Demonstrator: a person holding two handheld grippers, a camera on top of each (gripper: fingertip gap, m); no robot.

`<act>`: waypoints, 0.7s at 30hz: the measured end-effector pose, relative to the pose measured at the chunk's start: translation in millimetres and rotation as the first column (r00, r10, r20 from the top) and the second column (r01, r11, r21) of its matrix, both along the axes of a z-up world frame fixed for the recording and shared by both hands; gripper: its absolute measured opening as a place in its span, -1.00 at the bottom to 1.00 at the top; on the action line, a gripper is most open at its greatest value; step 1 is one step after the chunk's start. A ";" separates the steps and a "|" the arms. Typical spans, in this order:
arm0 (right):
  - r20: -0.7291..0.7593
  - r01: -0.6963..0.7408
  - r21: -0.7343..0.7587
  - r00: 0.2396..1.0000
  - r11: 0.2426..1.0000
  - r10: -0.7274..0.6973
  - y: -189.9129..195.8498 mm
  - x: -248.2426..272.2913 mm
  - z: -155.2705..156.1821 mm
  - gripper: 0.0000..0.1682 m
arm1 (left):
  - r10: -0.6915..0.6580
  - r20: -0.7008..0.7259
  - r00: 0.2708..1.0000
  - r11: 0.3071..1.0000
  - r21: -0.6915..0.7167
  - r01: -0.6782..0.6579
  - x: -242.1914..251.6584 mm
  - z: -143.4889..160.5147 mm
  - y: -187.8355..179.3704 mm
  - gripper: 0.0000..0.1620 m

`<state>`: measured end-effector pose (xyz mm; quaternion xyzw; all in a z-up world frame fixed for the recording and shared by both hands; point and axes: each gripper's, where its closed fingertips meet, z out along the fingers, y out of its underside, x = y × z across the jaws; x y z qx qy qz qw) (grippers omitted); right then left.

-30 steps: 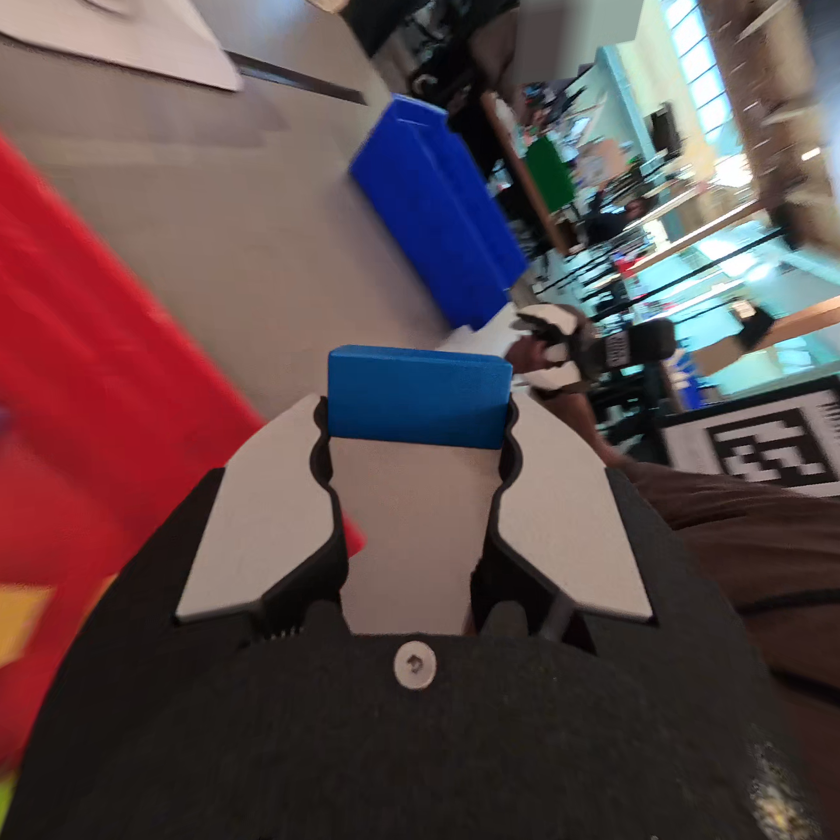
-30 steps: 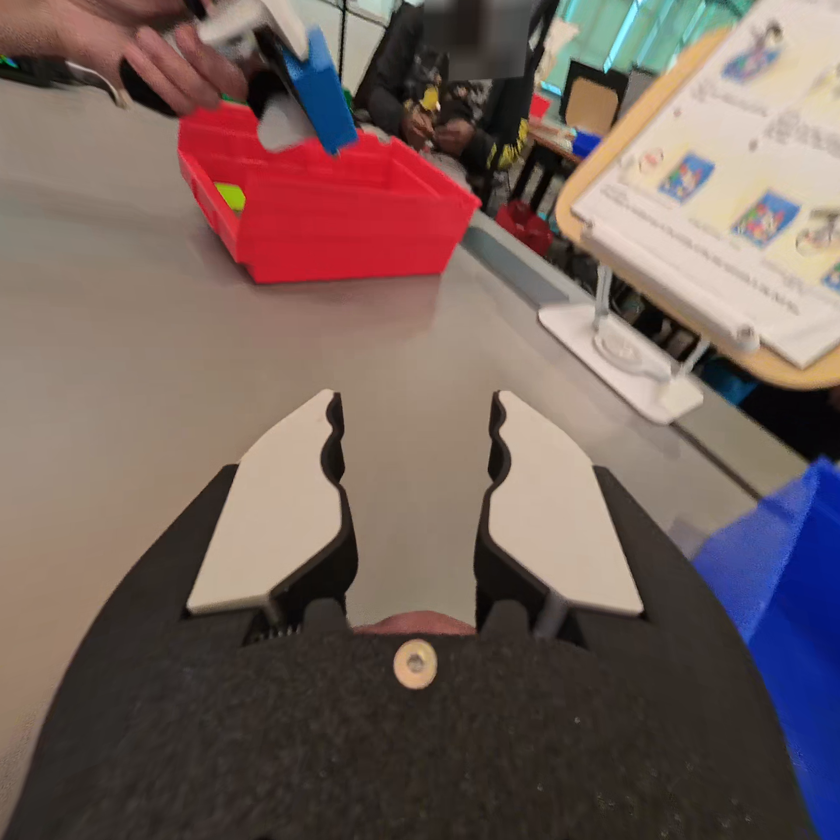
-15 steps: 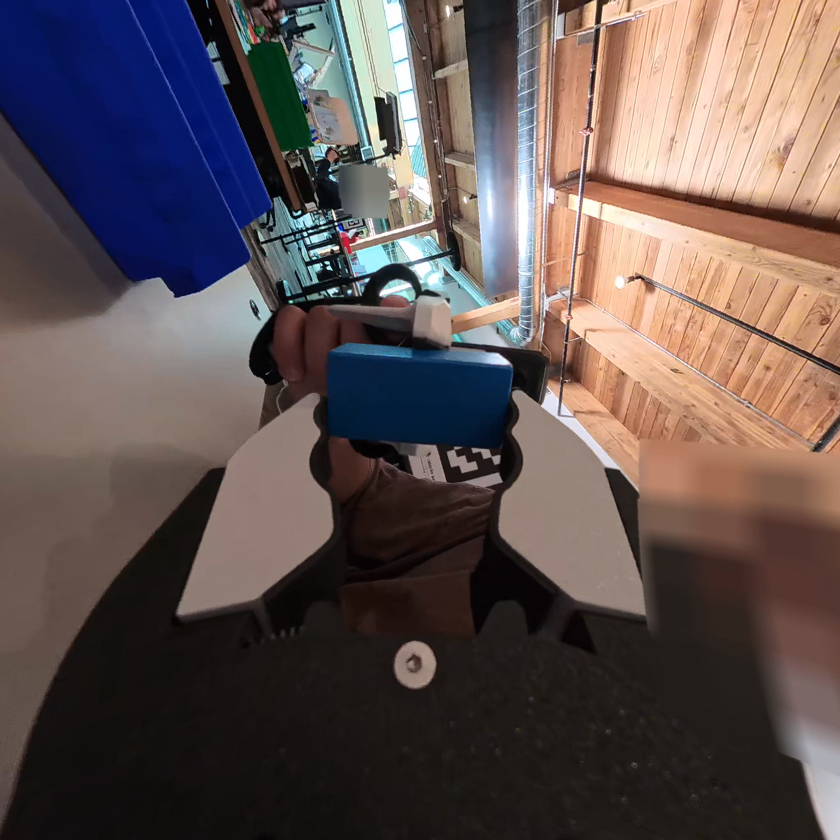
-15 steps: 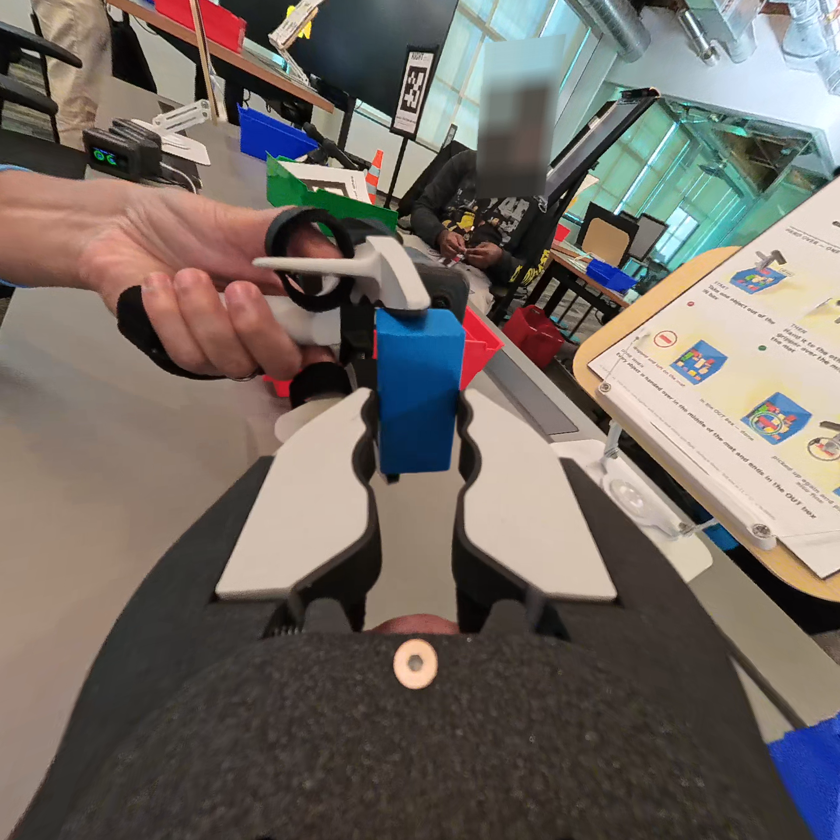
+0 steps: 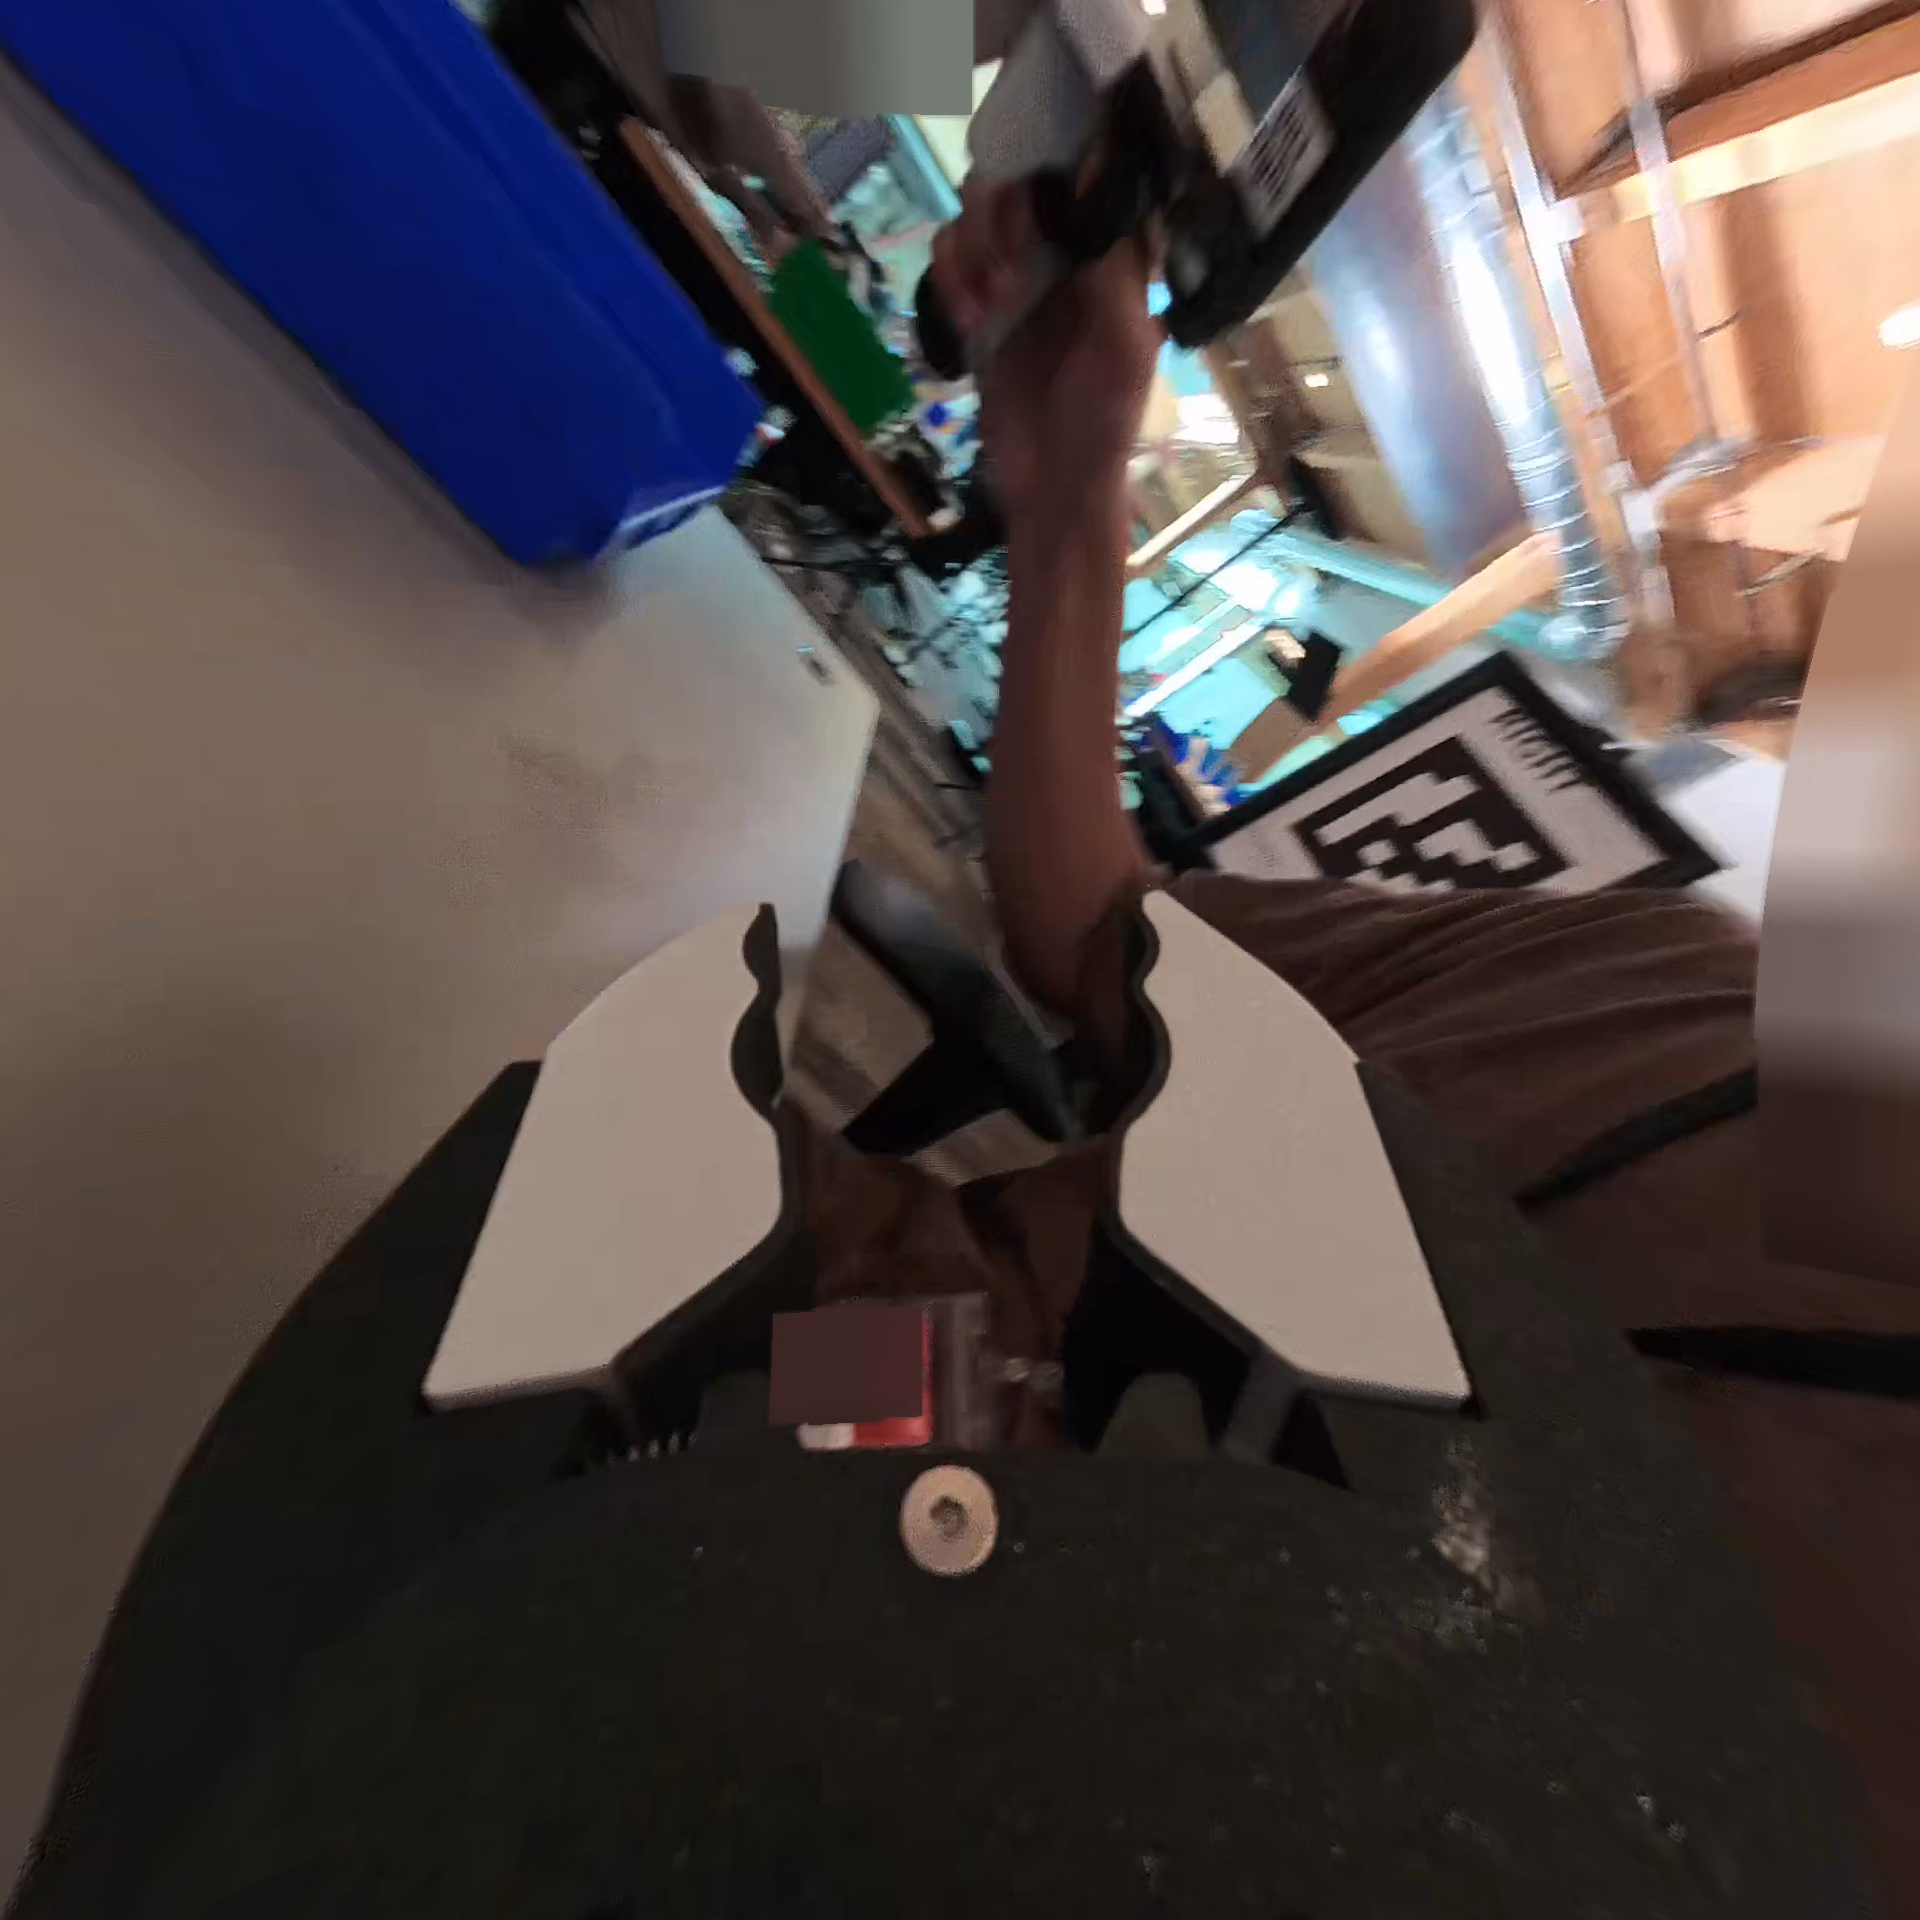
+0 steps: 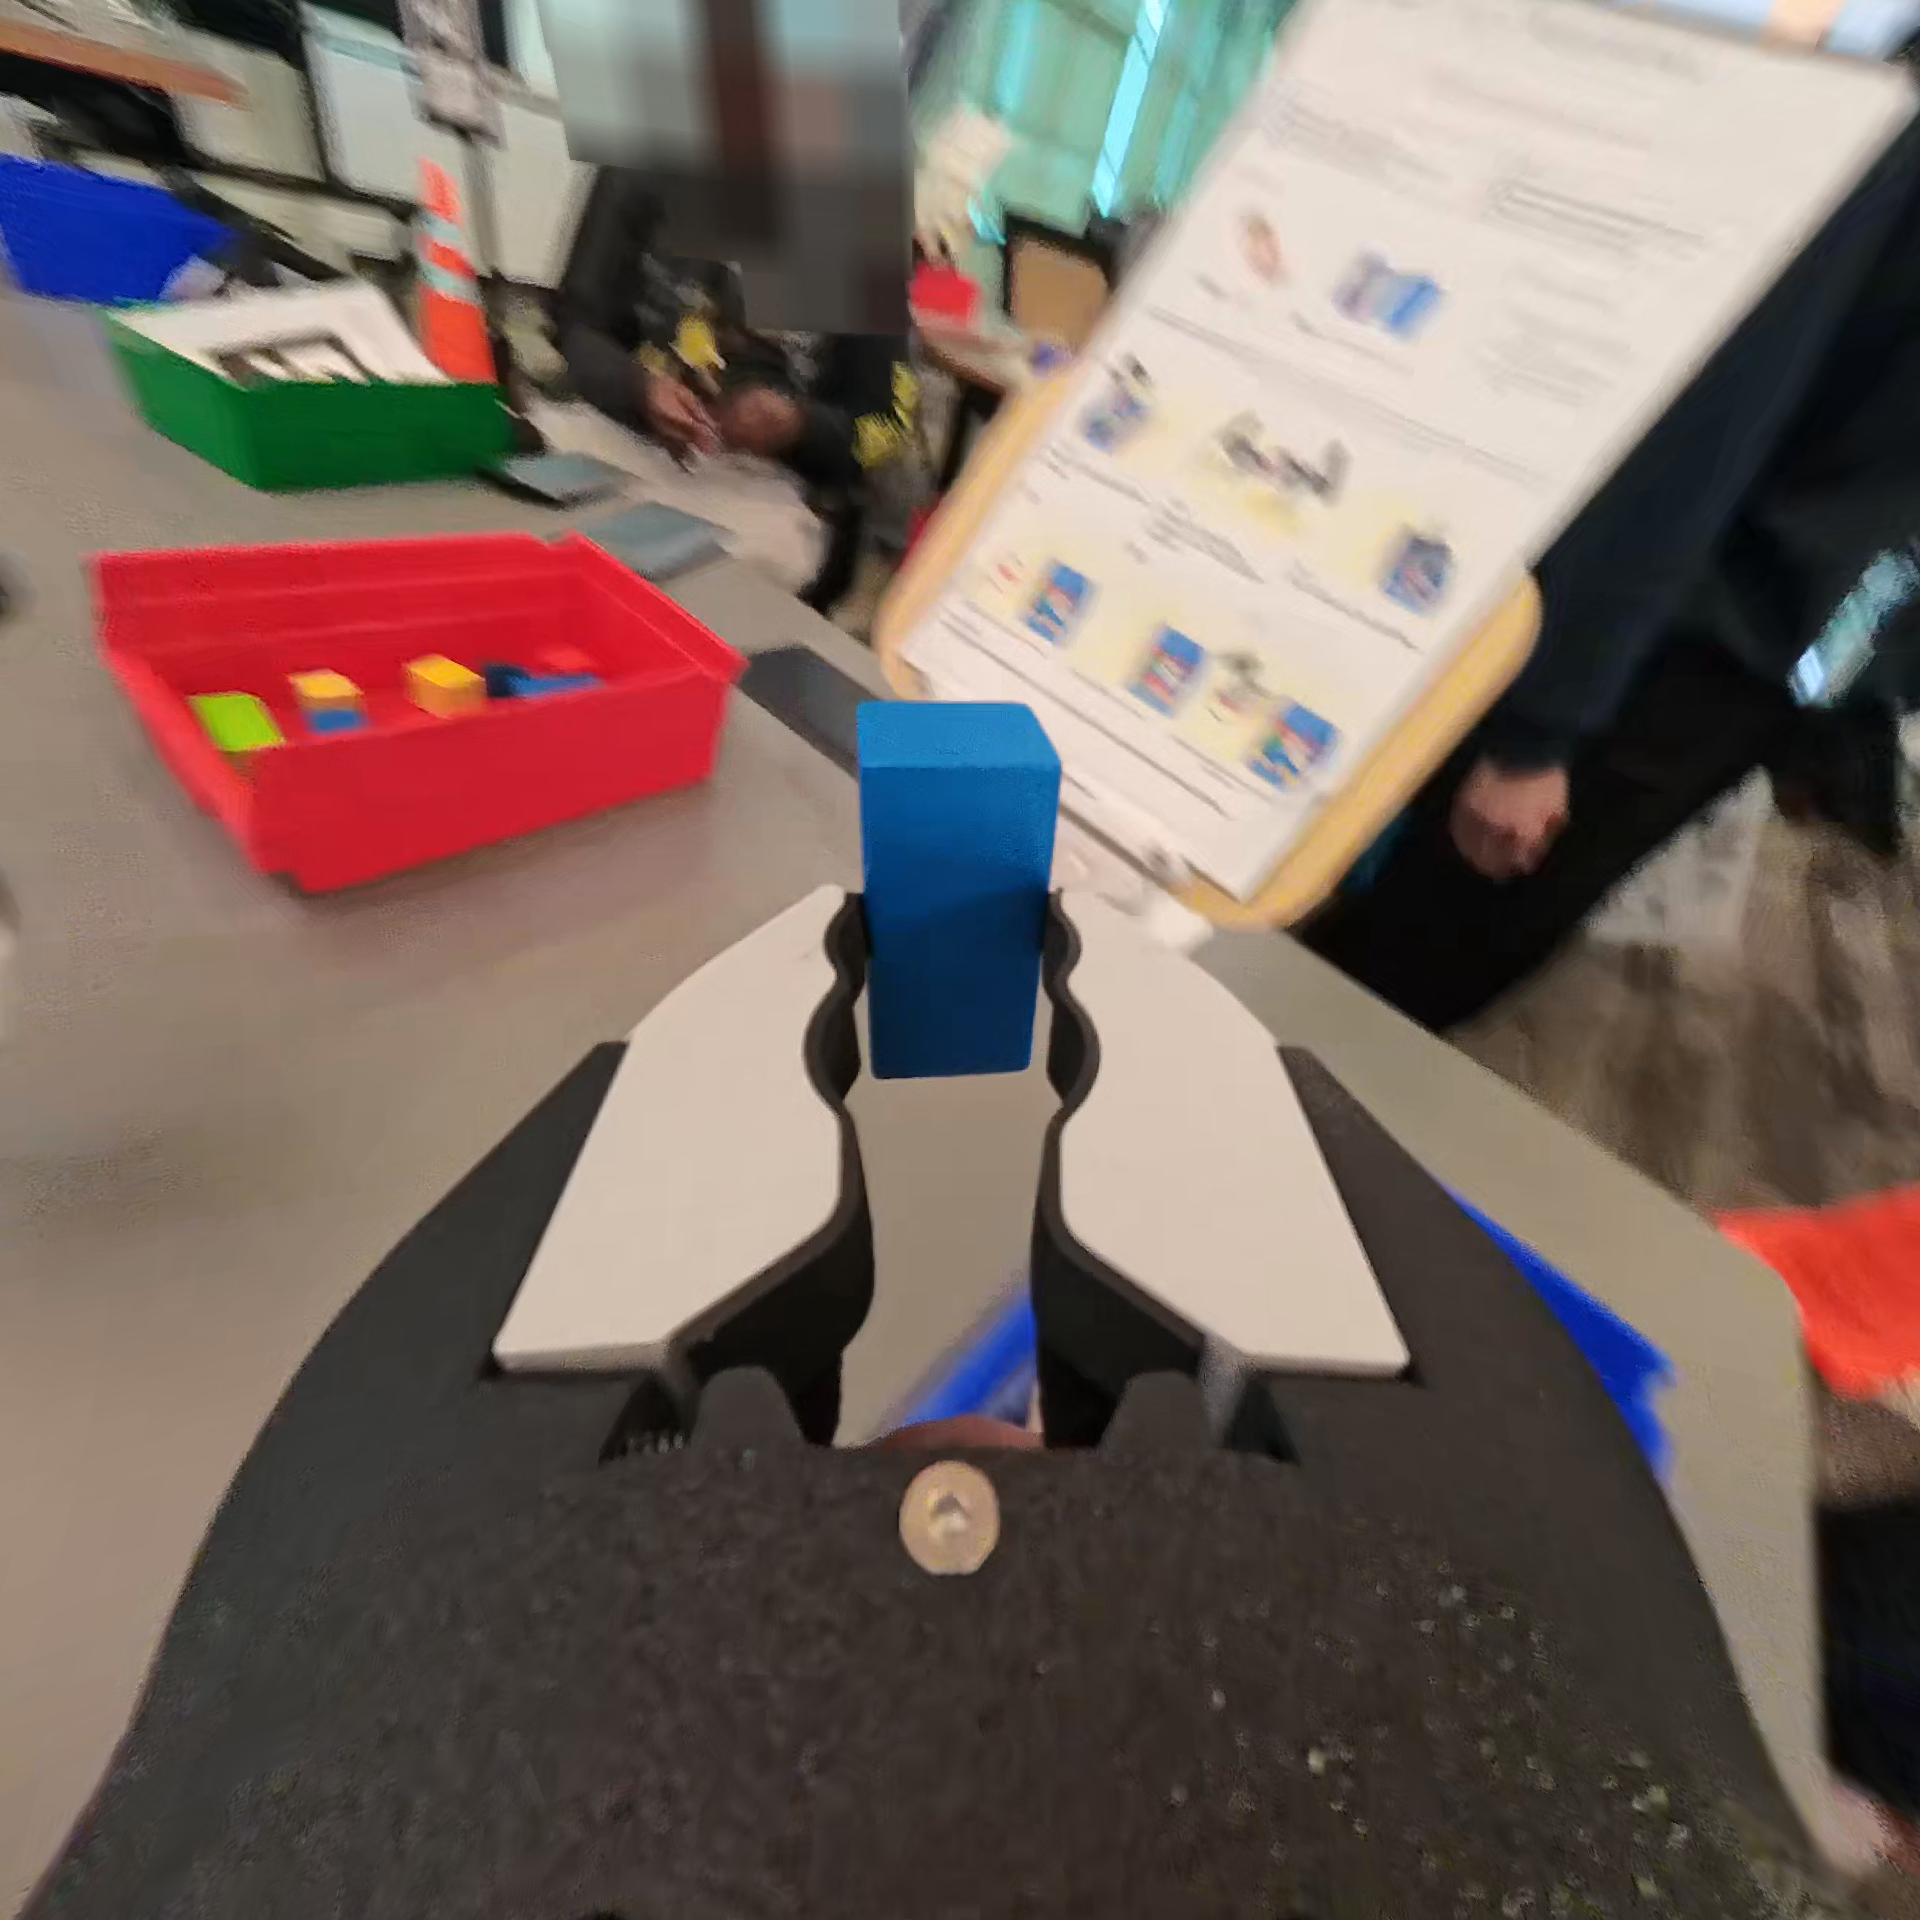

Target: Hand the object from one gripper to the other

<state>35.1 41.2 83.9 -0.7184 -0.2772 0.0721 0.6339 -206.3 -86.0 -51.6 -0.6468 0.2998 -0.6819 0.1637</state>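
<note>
A blue rectangular block [image 6: 951, 883] stands upright between the fingertips of my right gripper [image 6: 951, 930], which is shut on it above the grey table [image 6: 312, 1039]. My left gripper [image 5: 951, 935] is open and empty, tilted sideways beside the table. In the left wrist view the person's arm [image 5: 1060, 644] reaches up to the other gripper's body [image 5: 1226, 135] at the top; the block is not seen there.
A red bin [image 6: 436, 769] with several coloured blocks sits on the table at left, a green bin [image 6: 312, 426] behind it. An instruction board on a stand [image 6: 1351, 416] is at right. A blue bin [image 5: 395, 270] lies on the table. People are in the background.
The left gripper has let go of the blue block and opened. The right gripper has closed on the block and pulled it away; the two grippers have moved apart.
</note>
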 end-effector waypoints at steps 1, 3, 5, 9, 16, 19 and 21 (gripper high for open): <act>0.013 0.066 -0.072 0.998 0.995 -0.065 7.3 26.1 -4.9 -0.61 | 0.043 -0.034 0.998 0.998 0.038 -0.042 -5.2 -14.5 -4.1 -0.23; 0.082 0.197 -0.202 0.980 0.959 -0.184 21.0 73.5 -24.8 -0.61 | 0.112 -0.093 0.989 0.991 0.084 -0.104 -13.5 -39.4 -4.9 -0.27; 0.172 0.283 -0.367 0.957 0.886 -0.234 29.6 108.8 -61.2 -0.61 | 0.128 -0.124 0.984 0.990 0.077 -0.119 -16.5 -50.3 -2.8 -0.26; 0.341 0.461 -0.664 0.888 0.589 -0.310 28.1 166.8 -150.1 -0.62 | 0.113 -0.135 0.984 0.993 0.059 -0.106 -13.6 -54.9 1.1 -0.26; 0.378 0.479 -0.876 0.755 0.058 -0.535 2.1 191.5 -243.9 -0.60 | 0.120 -0.153 0.981 0.991 0.080 -0.109 -16.6 -55.0 0.4 -0.26; 0.417 0.496 -0.868 0.699 -0.027 -0.580 -1.3 194.5 -257.3 -0.60 | 0.132 -0.155 0.979 0.988 0.097 -0.118 -19.0 -52.6 5.0 -0.26; 0.438 0.491 -0.868 0.687 -0.074 -0.580 -6.7 191.6 -263.2 -0.60 | 0.137 -0.156 0.978 0.988 0.091 -0.124 -20.5 -52.8 7.5 -0.26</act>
